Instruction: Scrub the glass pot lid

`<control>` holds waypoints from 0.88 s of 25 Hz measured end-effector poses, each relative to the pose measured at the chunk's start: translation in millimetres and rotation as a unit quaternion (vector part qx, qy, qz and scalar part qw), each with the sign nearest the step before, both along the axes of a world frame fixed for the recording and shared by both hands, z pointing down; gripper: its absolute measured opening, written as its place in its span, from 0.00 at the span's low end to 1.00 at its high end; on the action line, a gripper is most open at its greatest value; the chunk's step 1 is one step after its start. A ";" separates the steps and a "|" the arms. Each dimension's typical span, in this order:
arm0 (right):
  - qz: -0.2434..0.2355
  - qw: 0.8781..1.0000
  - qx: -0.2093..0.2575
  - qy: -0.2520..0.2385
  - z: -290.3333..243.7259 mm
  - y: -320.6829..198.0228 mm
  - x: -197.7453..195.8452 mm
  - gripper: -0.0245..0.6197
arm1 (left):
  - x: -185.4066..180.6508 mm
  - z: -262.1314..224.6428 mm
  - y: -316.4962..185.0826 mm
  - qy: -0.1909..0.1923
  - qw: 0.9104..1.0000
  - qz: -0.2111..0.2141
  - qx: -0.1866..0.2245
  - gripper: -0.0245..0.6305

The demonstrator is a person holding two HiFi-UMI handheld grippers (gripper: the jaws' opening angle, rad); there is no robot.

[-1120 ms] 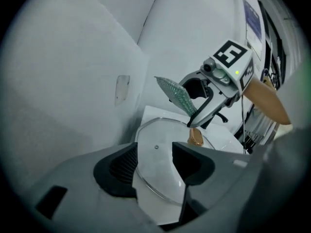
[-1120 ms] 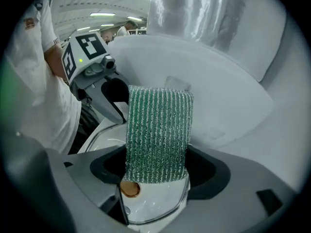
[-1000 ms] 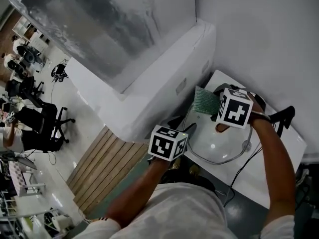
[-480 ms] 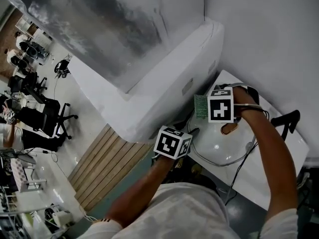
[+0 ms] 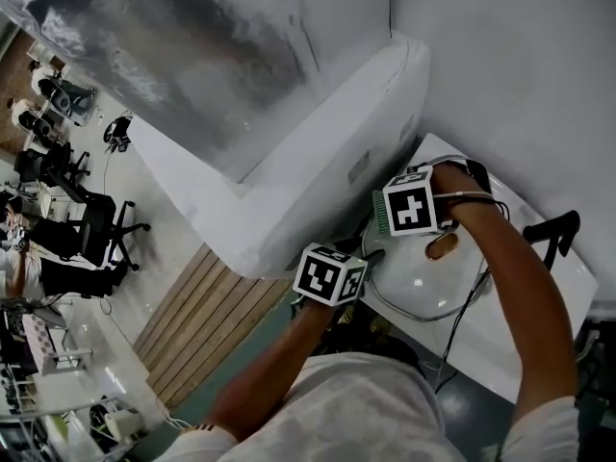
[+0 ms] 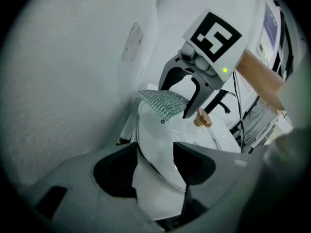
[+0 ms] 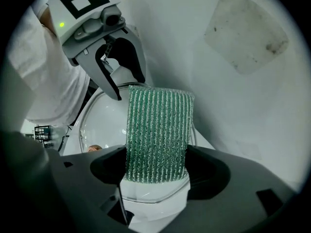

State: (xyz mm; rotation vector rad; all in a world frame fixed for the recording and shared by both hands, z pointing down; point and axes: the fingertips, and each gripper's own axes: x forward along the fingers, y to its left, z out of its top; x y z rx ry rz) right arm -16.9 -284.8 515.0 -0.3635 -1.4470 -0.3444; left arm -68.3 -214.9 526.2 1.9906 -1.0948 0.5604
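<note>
The domed clear glass pot lid (image 5: 416, 279) sits flat on the white desk (image 5: 544, 292), its copper-coloured knob (image 5: 442, 246) up top. My right tongs (image 7: 158, 171) are clamped on the green ribbed scrubbing pad (image 7: 158, 130), and the pad's free end reaches out over the rim on the wall side. From the left gripper view it looks to be lying on the glass there, away from the knob.

My left tongs (image 6: 155, 166) are at the near rim. The jaws are spread with the lid's edge running between them, not pinched as far as I can see, more a steadying post than a grip.

Progress, as I judge it: pad in hand, lid braced, scrubbing under way at one edge. I see no suds or streaks, so I can't say how much is already done. The crown around the knob and the near side look like what is left.
</note>
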 end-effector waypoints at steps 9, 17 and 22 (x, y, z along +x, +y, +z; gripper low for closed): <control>0.074 0.996 -0.039 -0.017 2.5 -8.2 8.7 0.58 | 0.1 -0.3 0.4 0.006 1.000 -0.010 0.011 0.40; 0.296 0.947 -0.061 -0.107 -7.1 -47.6 39.8 0.58 | -0.8 1.4 -0.9 0.008 1.000 -0.009 0.014 0.40; 0.411 0.899 -0.065 -0.135 -4.2 -64.7 72.8 0.58 | -0.5 2.0 -0.3 0.009 1.000 -0.009 0.016 0.40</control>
